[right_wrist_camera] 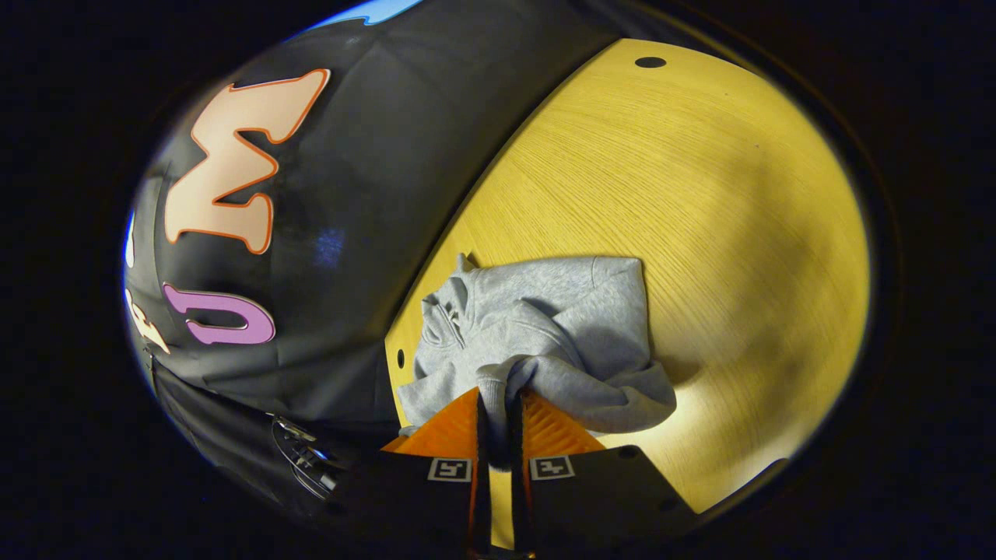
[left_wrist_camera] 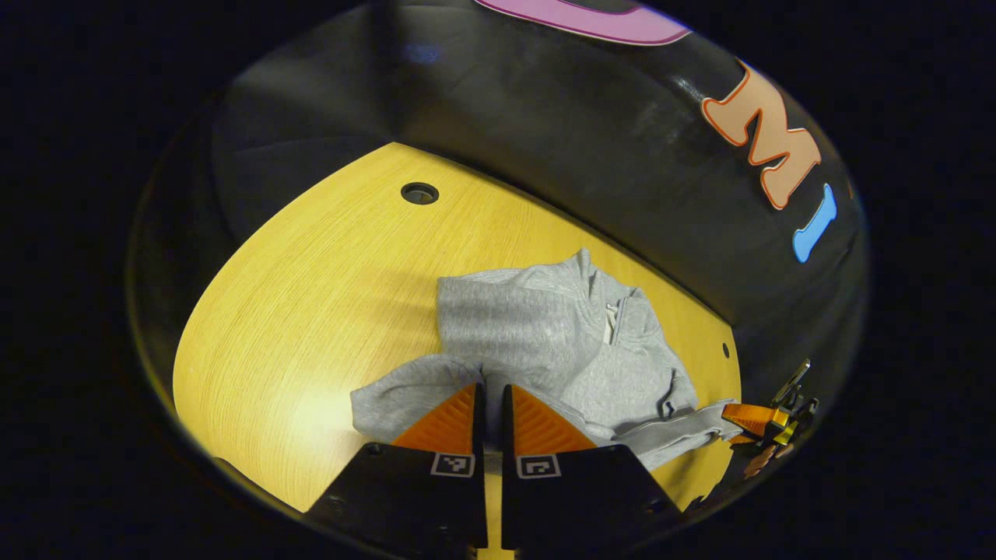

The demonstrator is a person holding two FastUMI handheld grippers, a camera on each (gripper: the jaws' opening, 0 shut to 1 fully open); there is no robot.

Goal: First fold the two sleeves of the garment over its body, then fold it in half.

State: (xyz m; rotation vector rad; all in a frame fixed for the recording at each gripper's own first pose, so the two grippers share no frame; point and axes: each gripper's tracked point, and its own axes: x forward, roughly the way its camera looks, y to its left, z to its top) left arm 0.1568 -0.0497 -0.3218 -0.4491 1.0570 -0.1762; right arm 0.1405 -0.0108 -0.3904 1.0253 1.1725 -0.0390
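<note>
A grey zip-neck sweatshirt (left_wrist_camera: 545,334) lies bunched on the yellow wooden table (left_wrist_camera: 311,295), its collar (left_wrist_camera: 615,315) toward the booth wall. My left gripper (left_wrist_camera: 489,400) is shut on a raised fold of its grey fabric near the table's front. At the right, farther off, the right gripper (left_wrist_camera: 747,420) pinches another edge of the garment. In the right gripper view the sweatshirt (right_wrist_camera: 545,327) sits just ahead, collar (right_wrist_camera: 443,319) to the left, and my right gripper (right_wrist_camera: 498,404) is shut on a bunched grey fold lifted over the body.
The table (right_wrist_camera: 700,194) stretches wide beyond the garment, with a round cable hole (left_wrist_camera: 419,193) (right_wrist_camera: 650,62) at the far side and a small hole (left_wrist_camera: 725,350) near the edge. The black booth wall closes off the back.
</note>
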